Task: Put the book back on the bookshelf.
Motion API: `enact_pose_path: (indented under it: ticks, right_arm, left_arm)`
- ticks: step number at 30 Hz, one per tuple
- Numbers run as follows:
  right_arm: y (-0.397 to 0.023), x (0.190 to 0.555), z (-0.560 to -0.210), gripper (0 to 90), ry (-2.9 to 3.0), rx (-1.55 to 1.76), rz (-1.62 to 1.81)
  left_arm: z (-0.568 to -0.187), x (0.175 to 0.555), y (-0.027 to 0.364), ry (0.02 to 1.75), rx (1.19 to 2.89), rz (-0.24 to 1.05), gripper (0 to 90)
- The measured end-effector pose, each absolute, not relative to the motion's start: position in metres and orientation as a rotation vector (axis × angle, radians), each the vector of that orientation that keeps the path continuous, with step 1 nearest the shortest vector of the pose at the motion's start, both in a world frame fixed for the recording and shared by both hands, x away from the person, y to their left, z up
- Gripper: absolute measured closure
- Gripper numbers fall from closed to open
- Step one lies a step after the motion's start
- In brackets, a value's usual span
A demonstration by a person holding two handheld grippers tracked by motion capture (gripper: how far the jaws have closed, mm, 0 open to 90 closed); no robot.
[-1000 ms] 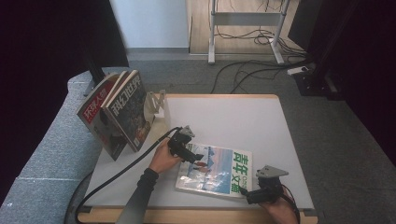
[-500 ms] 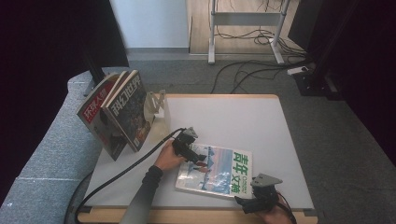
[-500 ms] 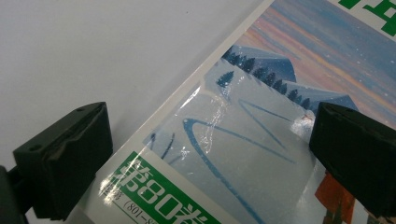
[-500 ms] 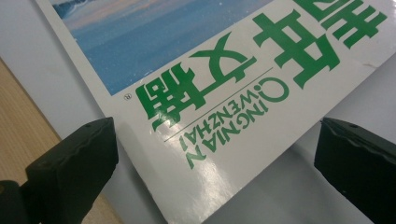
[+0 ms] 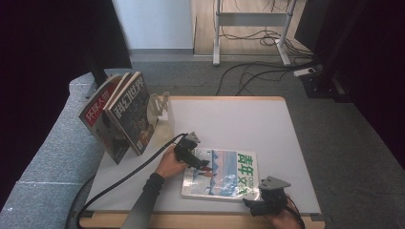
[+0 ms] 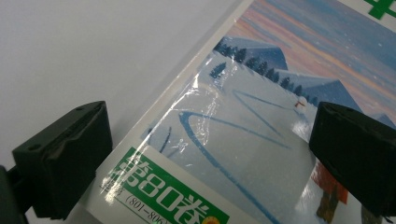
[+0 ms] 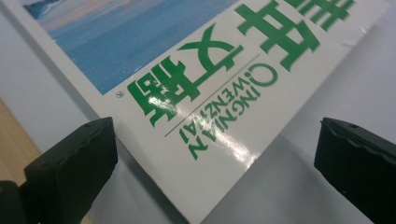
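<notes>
Two hand-held grippers flank a flat, glossy magazine with a snowy blue cover and green lettering [image 5: 222,174].
Left gripper [image 5: 199,163], jaws spread, hovers over its left edge; right gripper [image 5: 251,202], jaws spread, faces its near right corner.

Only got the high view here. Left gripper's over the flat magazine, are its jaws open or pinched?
Observer: Open. In the left gripper view the left gripper has its jaws wide apart over the magazine, near its edge.
Operator: Right one gripping yet?
Observer: No. The right gripper is open too, its jaws either side of the magazine's corner.
Operator: Anything on the cover I can't read from up here?
Observer: Under the green title the right gripper view shows "QINGNIAN WENZHAI"; the cover is glossy with glare.
</notes>
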State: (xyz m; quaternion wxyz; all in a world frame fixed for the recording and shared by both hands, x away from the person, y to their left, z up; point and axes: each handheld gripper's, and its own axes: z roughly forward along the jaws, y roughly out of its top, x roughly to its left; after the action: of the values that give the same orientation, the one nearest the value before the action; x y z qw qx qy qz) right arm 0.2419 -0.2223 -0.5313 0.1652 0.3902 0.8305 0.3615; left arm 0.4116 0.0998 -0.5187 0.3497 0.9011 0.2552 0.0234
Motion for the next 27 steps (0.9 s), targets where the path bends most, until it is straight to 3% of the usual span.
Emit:
enact_pose_path:
  ticks: [27]
  right_arm:
    - [-0.25, 0.31, -0.527, 0.0, 2.231, 1.271, 0.947]
  left_arm:
    - [-0.517, 0.347, 0.14, 0.731, 2.348, -0.002, 0.0]
